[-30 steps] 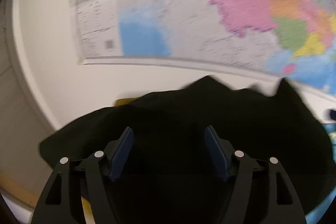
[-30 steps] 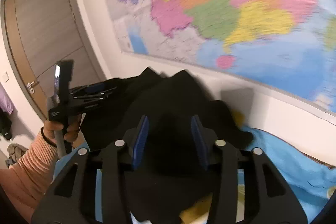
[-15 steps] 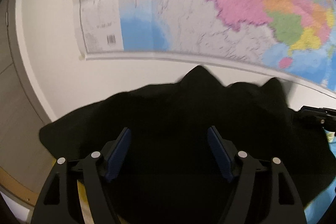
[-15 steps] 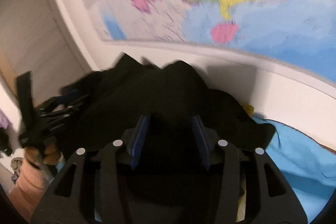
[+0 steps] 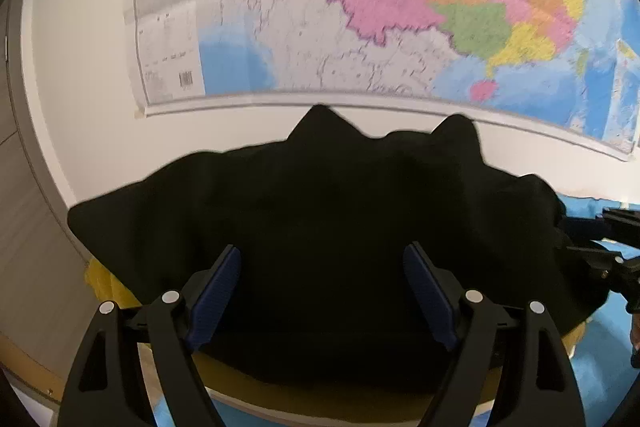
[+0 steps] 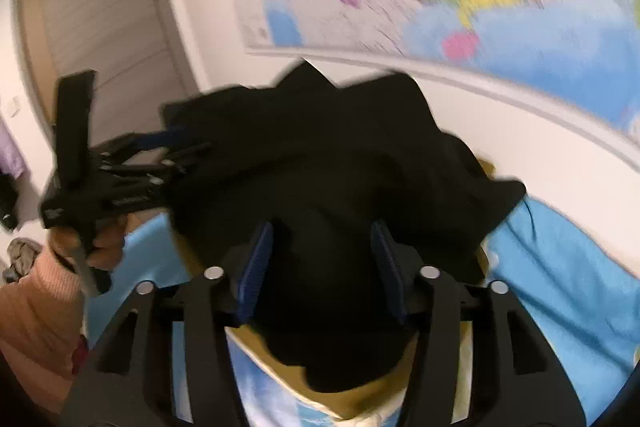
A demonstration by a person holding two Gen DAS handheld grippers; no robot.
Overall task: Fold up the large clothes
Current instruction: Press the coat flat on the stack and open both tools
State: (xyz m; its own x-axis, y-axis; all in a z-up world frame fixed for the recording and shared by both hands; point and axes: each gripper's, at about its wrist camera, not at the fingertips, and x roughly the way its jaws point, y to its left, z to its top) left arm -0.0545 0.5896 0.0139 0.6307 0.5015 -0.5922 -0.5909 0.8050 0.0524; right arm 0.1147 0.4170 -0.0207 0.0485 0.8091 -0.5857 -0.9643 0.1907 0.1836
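A large black garment [image 5: 320, 195] lies heaped and spread against the wall, with two peaks along its far edge. My left gripper [image 5: 322, 249] hangs over its near part, jaws wide and still opening, with cloth below them but none pinched. In the right wrist view the same garment [image 6: 320, 147] bulges between the blue pads of my right gripper [image 6: 322, 227]. Those jaws are opening too, and the pads' inner faces show. The left gripper [image 6: 176, 151] pokes at the garment's left side. The right gripper [image 5: 592, 239] shows at the right edge.
A big coloured wall map [image 5: 400, 27] hangs behind the garment. Blue bedding [image 6: 560, 287] lies to the right, with a yellow cloth [image 5: 100, 283] under the garment. A grey door [image 6: 100, 39] stands at the left. A hand [image 6: 100, 239] in a peach sleeve [image 6: 36, 315] holds the left gripper.
Both grippers' jaws have widened. The garment has sunk and spread lower against the wall. The right gripper has dropped, and the left has shifted along the garment.
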